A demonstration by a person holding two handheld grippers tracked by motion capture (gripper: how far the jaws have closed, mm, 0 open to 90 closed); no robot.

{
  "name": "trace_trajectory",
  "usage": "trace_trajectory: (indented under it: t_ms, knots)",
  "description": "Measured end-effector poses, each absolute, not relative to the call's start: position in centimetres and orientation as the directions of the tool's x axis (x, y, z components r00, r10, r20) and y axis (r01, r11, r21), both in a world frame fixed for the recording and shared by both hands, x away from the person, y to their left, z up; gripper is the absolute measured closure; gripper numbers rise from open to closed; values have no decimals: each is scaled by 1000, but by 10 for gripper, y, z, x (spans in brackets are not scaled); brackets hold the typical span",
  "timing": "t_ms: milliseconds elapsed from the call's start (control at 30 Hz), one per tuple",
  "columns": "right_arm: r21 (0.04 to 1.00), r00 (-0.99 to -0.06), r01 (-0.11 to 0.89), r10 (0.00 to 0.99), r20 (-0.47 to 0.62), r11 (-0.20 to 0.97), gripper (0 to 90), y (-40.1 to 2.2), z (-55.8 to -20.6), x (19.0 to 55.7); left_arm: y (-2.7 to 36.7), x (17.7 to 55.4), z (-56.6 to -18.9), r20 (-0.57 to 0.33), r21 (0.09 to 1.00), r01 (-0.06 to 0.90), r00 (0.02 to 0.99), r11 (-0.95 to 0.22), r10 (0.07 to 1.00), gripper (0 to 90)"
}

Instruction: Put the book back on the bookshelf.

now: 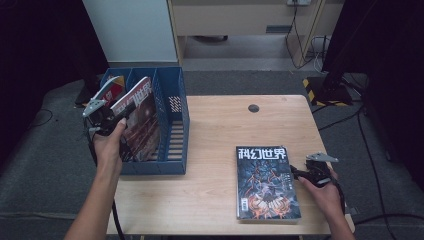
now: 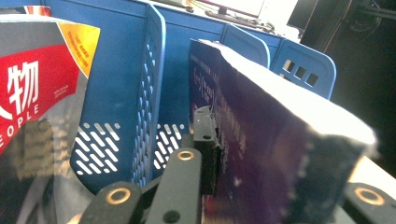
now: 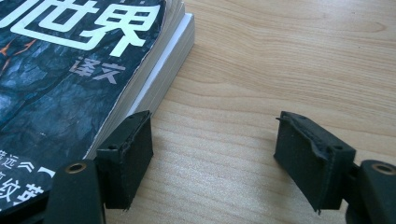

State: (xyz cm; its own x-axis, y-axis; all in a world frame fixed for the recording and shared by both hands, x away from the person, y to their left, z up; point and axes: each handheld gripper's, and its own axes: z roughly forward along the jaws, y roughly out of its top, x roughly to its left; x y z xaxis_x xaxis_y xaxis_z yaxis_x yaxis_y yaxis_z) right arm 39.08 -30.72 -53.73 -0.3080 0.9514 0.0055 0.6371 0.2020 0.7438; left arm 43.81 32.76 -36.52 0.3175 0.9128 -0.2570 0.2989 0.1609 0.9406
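A blue file rack (image 1: 175, 95) stands at the table's left side. In its middle compartment leans a dark-covered magazine (image 1: 143, 120), and my left gripper (image 1: 114, 122) is shut on its near edge. In the left gripper view one pad (image 2: 205, 140) presses on the cover of that magazine (image 2: 266, 140); the other jaw is hidden behind it. A red-and-white magazine (image 1: 114, 87) stands in the leftmost compartment. A stack of dark magazines (image 1: 266, 185) lies flat at the front right. My right gripper (image 1: 300, 173) rests open beside its right edge, with only bare table between the jaws (image 3: 215, 158).
The rack's right compartment (image 1: 175, 130) holds nothing. The wooden table (image 1: 225, 130) has a round cable hole (image 1: 253, 108) near its far edge. Beyond the table are a white cabinet (image 1: 135, 30) and, on the right, a black stand with cables (image 1: 330, 82) on the floor.
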Motion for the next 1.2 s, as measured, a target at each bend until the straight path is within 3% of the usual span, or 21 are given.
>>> trace_trajectory:
  t_ms: [467,633,1200]
  knots:
    - [744,-308,637,951,6,202,274,-307,-537,391,324,440,-360,-226,944,309,356,114,907,777]
    - [744,-308,637,951,6,202,274,-307,-537,391,324,437,-360,-202,948,305,344,94,917,828]
    - [744,-308,637,951,6,202,274,-307,-537,391,333,438,-361,-298,945,223,284,239,911,834]
